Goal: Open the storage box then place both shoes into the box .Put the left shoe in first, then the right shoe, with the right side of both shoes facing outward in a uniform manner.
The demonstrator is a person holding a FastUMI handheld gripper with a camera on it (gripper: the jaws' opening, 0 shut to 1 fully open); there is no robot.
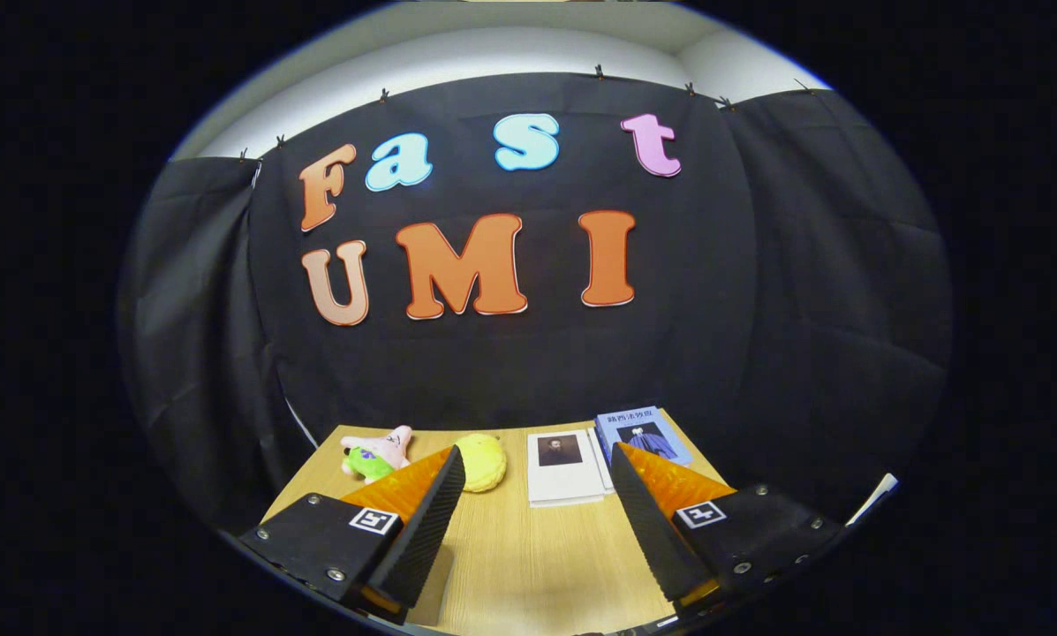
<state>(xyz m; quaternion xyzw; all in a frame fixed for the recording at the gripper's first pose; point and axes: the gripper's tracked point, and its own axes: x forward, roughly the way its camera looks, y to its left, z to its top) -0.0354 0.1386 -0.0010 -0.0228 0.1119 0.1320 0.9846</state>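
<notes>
My gripper (537, 464) is held above a light wooden table (528, 548), its two fingers (426, 521) spread wide apart with nothing between them. The view looks level toward the booth's black back wall. I see bare wood between the fingers and small items lying beyond their tips at the far edge of the table.
Beyond the left finger lie a pink and green plush toy (378, 452) and a round yellow plush (482, 461). Beyond the right finger lie a white book (565, 466) and a blue book (645, 435) side by side. The table ends at the black cloth wall.
</notes>
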